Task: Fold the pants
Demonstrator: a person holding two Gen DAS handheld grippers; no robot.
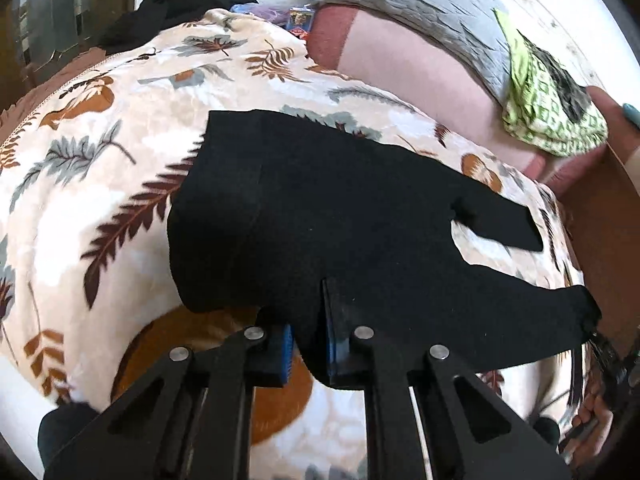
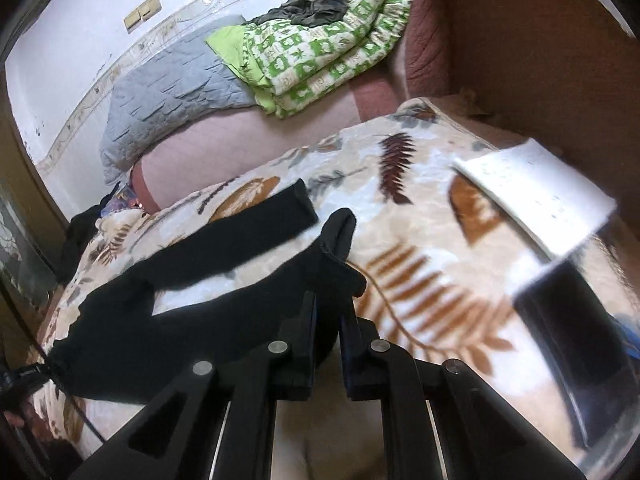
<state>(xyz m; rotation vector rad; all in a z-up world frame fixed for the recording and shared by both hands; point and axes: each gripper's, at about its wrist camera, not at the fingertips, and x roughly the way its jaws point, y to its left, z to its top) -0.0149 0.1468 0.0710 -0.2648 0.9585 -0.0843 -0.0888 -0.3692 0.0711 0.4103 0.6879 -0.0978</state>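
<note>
No brand, label or legible writing was found in either view; the white sheet [image 2: 536, 200] lying on the blanket near the right edge carried faint marks too blurred to read, and the small colourful packets [image 1: 298, 20] at the far end of the bed were too small to make out. The black pants [image 1: 320, 216] lay spread on the leaf-print blanket [image 1: 100, 184] covering the bed, waist end toward the left wrist view's left, the two legs running off to its right and separated by a wedge of bare blanket. Left gripper [image 1: 308, 344]: jaws pinching the near edge of the pants, black cloth draped over and between the blue pads. Right gripper [image 2: 326, 316]: jaws pressed close on the hem of the near leg, whose bunched end stood up just past the fingertips; the other leg lay flat on the blanket just beyond, apart from the jaws. In the left wrist view the near leg's tip reached the right edge of the frame, where the other gripper was partly visible. Beyond the pants, a grey quilted pillow [image 2: 168, 92] rested against the wall, with a green-and-white patterned cloth [image 2: 320, 48] beside it and a dark garment [image 2: 312, 4] lying on top of that cloth. A dark flat object [image 2: 572, 336] sat on the blanket close to the right wrist camera, blurred. A heap of black clothing [image 1: 176, 8] lay at the far left end of the bed.
</note>
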